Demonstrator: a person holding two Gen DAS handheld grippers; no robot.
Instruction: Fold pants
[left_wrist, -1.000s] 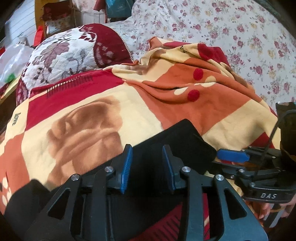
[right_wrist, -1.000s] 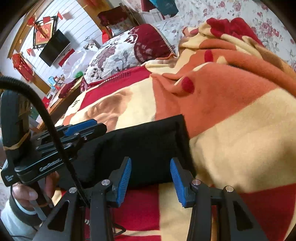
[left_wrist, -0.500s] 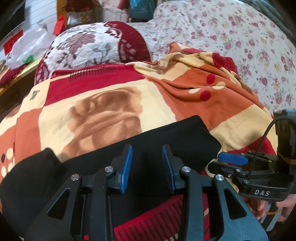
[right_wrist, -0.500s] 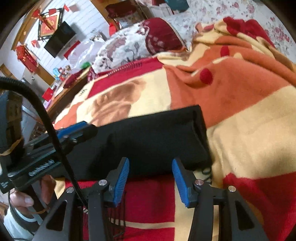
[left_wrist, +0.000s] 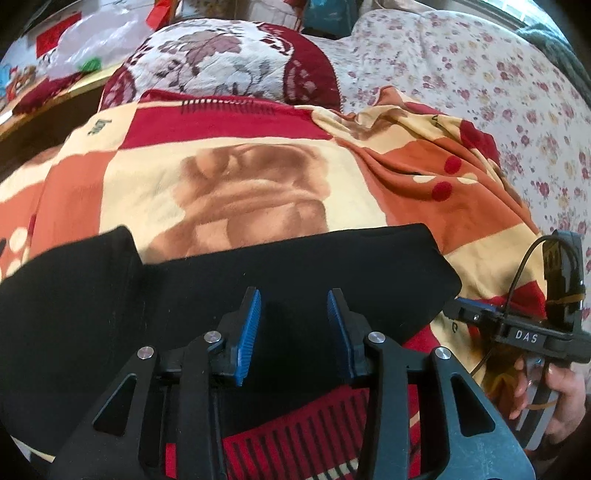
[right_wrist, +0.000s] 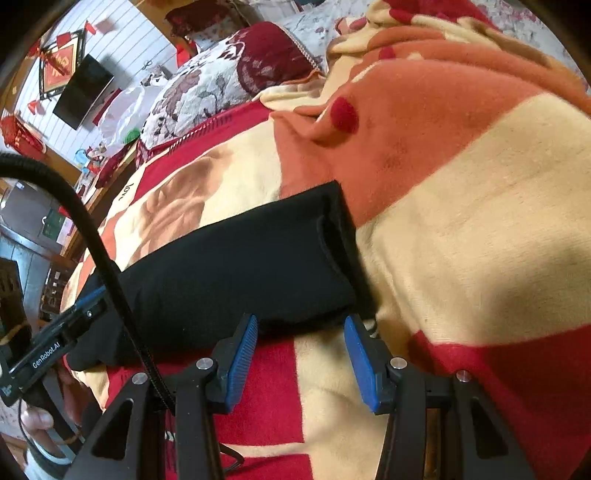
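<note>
Black pants (left_wrist: 258, 269) lie folded lengthwise on a red, orange and cream blanket (left_wrist: 229, 173). In the right wrist view the pants (right_wrist: 236, 266) end in a hem or waistband edge at the right. My left gripper (left_wrist: 293, 317) is open and empty, just above the middle of the pants. My right gripper (right_wrist: 301, 339) is open and empty, at the near edge of the pants close to their right end. It also shows in the left wrist view (left_wrist: 476, 314), beside the pants' right end. The left gripper shows at the left of the right wrist view (right_wrist: 85, 299).
A maroon and white floral pillow (left_wrist: 229, 62) lies at the head of the blanket. A flowered bedspread (left_wrist: 498, 85) rises at the right. A wooden side table with a plastic bag (right_wrist: 122, 107) and a wall television (right_wrist: 83, 94) stand beyond the bed.
Both grippers have drawn back from the pants and risen, so more of the black pants shows. Both stay open and empty. The pants lie still.
</note>
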